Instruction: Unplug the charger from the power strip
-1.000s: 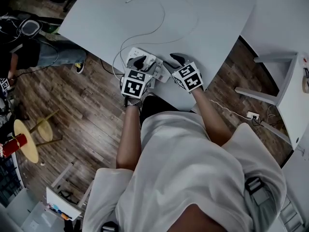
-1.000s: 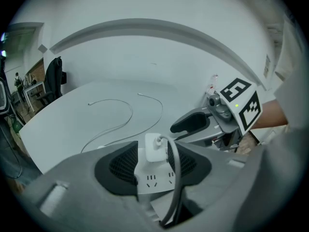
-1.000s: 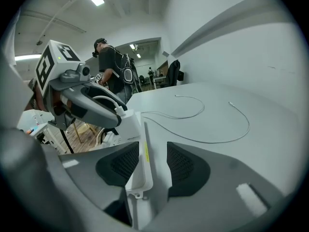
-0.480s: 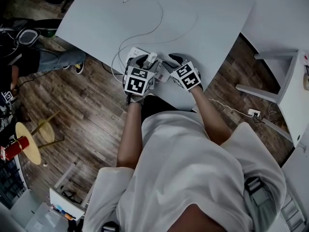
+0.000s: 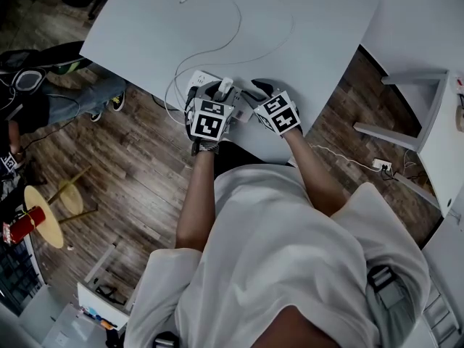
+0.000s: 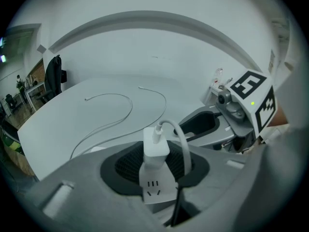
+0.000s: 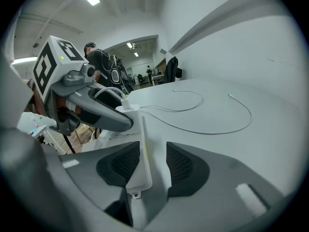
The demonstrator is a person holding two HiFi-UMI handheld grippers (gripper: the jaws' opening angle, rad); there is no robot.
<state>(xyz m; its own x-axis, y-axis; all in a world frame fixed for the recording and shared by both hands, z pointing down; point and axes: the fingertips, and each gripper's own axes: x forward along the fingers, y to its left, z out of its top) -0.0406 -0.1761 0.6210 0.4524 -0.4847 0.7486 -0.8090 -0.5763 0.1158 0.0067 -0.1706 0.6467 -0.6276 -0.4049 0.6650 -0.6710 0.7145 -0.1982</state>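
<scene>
A white charger (image 6: 155, 146) stands plugged into a white power strip (image 6: 157, 191) near the front edge of the white table (image 5: 312, 20). Its thin white cable (image 6: 120, 115) loops away across the tabletop. My left gripper (image 6: 155, 154) is over the charger (image 5: 226, 87), its jaws closing with the charger between them and the dark pads against both its sides. My right gripper (image 7: 149, 163) is shut on the near end of the power strip (image 7: 137, 178), which fills the gap between its pads. Both grippers sit close together in the head view, left gripper (image 5: 217, 93) and right gripper (image 5: 254, 100).
The strip lies close to the table's front edge, with wooden floor (image 5: 138, 187) below. A second white table (image 5: 435, 129) stands at the right, and a floor socket (image 5: 381, 167) with a cord lies beside it. A seated person (image 5: 43, 100) and a yellow stool (image 5: 43, 209) are at the left.
My left gripper has moved forward and down over the charger, and its jaws have narrowed around it. The right gripper has stayed on the strip.
</scene>
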